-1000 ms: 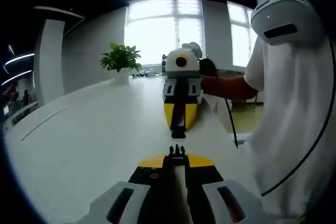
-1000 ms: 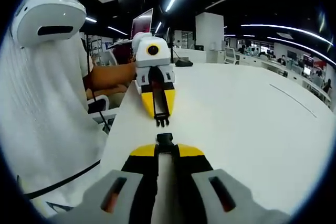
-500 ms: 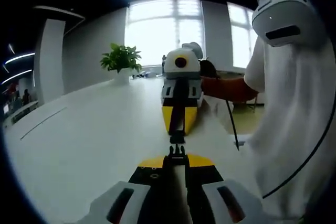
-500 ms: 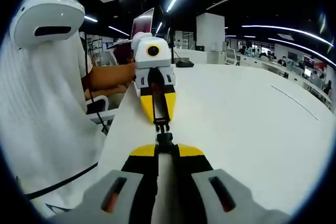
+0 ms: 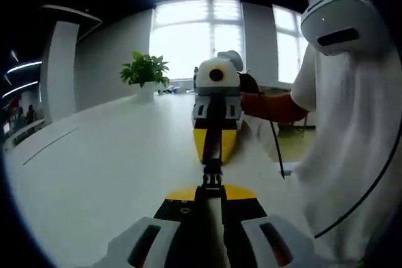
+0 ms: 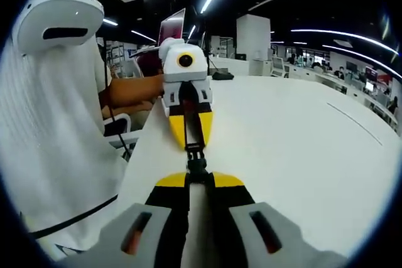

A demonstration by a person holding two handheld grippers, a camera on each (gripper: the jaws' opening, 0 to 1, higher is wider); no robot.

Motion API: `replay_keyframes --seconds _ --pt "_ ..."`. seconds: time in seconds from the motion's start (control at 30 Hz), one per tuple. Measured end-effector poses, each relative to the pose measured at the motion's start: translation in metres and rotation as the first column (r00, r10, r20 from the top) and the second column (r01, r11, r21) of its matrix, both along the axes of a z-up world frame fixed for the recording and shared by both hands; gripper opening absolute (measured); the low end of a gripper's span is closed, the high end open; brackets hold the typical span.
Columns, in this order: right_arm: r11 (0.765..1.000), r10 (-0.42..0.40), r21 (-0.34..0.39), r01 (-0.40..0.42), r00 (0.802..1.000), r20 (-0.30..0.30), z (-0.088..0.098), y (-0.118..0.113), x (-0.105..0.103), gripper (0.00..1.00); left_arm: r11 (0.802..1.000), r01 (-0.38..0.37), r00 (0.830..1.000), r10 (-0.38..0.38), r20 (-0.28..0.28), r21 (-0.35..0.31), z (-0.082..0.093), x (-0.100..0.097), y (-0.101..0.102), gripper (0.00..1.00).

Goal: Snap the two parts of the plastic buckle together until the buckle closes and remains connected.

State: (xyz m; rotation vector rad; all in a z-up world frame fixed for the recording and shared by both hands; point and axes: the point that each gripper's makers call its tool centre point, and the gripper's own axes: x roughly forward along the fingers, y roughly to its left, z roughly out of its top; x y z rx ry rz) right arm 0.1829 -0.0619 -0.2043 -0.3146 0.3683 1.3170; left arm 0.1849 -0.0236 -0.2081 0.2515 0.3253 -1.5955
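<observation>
Since a second ago you have closed the gap: then the two buckle halves faced each other with bare white surface between them, now they meet tip to tip. Your left tool (image 5: 211, 194) has its yellow-tipped jaws pressed together on the buckle part (image 5: 211, 180) that sticks out ahead of them, and in the left gripper view the right tool (image 5: 212, 155) comes straight at it, jaws likewise pinched on its own black piece. From the right gripper view you see the same thing mirrored: your right tool (image 6: 197, 179) clamps the socket half (image 6: 197, 166), and the left tool (image 6: 190, 136) holds the pronged half (image 6: 194, 151) against it. Both halves are in line and touching, held above the surface (image 5: 94, 174); whether they have latched fully you cannot tell from here, since the joint is small and dark. Your white sleeve (image 5: 352, 155) fills the right of the left gripper view, with a thin black cable (image 5: 276, 149) hanging beside it. A potted plant (image 5: 145, 70) stands far back near the window
</observation>
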Motion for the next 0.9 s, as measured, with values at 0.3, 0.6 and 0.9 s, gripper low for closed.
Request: replay_keyframes --seconds 0.3,0.6,0.9 --pt "1.000 0.008 -0.004 -0.007 1.000 0.008 0.0003 0.0038 0.0019 0.12 1.000 -0.003 1.000 0.003 0.012 -0.003 0.0001 0.0000 -0.0001 0.11" --pt "1.000 0.001 0.001 -0.001 1.000 0.000 0.0008 0.0046 0.0016 0.12 1.000 0.008 1.000 -0.008 0.007 0.006 0.0019 -0.0011 -0.0055 0.11" --pt "1.000 0.011 0.000 -0.011 1.000 0.012 0.0007 0.0047 0.0013 0.12 1.000 0.006 1.000 -0.007 0.005 0.006 0.0009 -0.0006 -0.0041 0.11"
